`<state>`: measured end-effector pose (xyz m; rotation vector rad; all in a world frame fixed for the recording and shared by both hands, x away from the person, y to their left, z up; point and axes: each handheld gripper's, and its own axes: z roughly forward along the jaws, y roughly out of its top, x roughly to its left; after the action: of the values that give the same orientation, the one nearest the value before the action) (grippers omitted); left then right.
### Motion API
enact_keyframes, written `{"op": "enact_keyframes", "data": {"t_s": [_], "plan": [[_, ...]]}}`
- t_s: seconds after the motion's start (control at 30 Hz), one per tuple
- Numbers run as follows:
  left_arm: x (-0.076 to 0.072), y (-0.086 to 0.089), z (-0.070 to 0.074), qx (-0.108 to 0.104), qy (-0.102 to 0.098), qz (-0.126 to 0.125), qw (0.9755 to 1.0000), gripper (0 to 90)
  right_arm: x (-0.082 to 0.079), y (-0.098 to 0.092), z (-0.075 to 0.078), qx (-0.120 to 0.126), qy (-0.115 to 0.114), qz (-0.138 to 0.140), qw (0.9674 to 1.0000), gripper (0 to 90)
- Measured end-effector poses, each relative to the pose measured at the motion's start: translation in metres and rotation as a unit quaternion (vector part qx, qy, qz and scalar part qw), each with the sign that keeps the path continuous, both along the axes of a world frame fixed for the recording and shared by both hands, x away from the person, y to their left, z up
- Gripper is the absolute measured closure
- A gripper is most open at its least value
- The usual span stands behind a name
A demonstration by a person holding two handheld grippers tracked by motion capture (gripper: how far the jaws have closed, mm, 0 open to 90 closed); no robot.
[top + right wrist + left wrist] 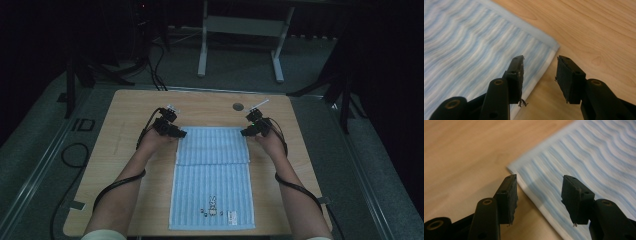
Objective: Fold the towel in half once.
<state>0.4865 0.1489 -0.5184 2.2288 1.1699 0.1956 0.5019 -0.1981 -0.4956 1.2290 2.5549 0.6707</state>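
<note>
A light blue striped towel (212, 175) lies on the wooden table (125, 115), its far part folded over toward the person. My left gripper (176, 132) is at the towel's far left corner, my right gripper (248, 132) at its far right corner. In the left gripper view the left gripper (539, 192) is open, its jaws standing apart above the towel's edge (531, 187) with nothing pinched. In the right gripper view the right gripper (539, 75) is open over the towel's corner (549, 47), the cloth lying flat below it.
A round hole (238, 106) sits in the table near its far edge. Bare wood lies left and right of the towel. Beyond the table stand a white frame (240, 30) and dark stands on grey floor; cables (75, 155) run at the left.
</note>
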Motion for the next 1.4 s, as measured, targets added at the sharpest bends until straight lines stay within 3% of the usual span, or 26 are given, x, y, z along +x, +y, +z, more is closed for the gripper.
{"op": "enact_keyframes", "data": {"t_s": [0.23, 0.37, 0.43, 0.5, 0.6, 0.67, 0.7, 0.8, 0.9, 1.03, 1.2, 1.4], "plan": [[0.015, -0.003, -0.009, 0.012, -0.013, 0.012, 0.9998, 46.5, 0.033, 0.008, -0.013, -0.001, 0.023, -0.021, 0.9995, 53.1], [0.020, -0.005, -0.017, 0.033, -0.002, 0.018, 0.9993, 46.6, 0.040, 0.011, -0.021, -0.002, 0.033, -0.026, 0.9991, 53.3], [0.020, -0.008, -0.021, 0.021, -0.001, 0.020, 0.9996, 46.5, 0.043, 0.014, -0.025, -0.013, 0.039, -0.023, 0.9989, 53.4], [0.020, -0.014, -0.021, 0.028, -0.007, 0.015, 0.9995, 45.6, 0.045, 0.016, -0.029, -0.029, 0.041, -0.025, 0.9984, 53.8], [0.019, -0.020, -0.020, 0.043, -0.009, 0.014, 0.9989, 45.9, 0.045, 0.017, -0.030, -0.023, 0.045, -0.023, 0.9985, 62.4], [0.018, -0.022, -0.021, 0.045, -0.017, 0.014, 0.9987, 52.1, 0.044, 0.019, -0.030, -0.022, 0.046, -0.017, 0.9986, 73.0], [0.018, -0.022, -0.021, 0.034, -0.014, 0.010, 0.9993, 60.5, 0.043, 0.019, -0.029, -0.022, 0.048, -0.015, 0.9985, 78.5], [0.018, -0.023, -0.021, 0.015, 0.003, -0.004, 0.9999, 80.8, 0.039, 0.024, -0.028, -0.032, 0.042, -0.005, 0.9986, 83.3], [0.016, -0.022, -0.018, 0.010, 0.000, -0.010, 0.9999, 83.4, 0.036, 0.024, -0.022, -0.018, 0.032, -0.002, 0.9993, 83.9], [0.015, -0.015, 0.002, -0.025, -0.016, -0.004, 0.9996, 83.7, 0.034, 0.020, -0.001, -0.002, 0.015, -0.001, 0.9999, 83.9], [0.011, -0.007, 0.041, -0.056, -0.053, -0.006, 0.9970, 83.6, 0.032, 0.013, 0.032, 0.021, -0.013, 0.000, 0.9997, 83.9], [0.006, 0.001, 0.086, -0.057, -0.086, -0.013, 0.9945, 83.6, 0.027, 0.011, 0.071, 0.040, -0.047, 0.005, 0.9981, 83.9]]}}
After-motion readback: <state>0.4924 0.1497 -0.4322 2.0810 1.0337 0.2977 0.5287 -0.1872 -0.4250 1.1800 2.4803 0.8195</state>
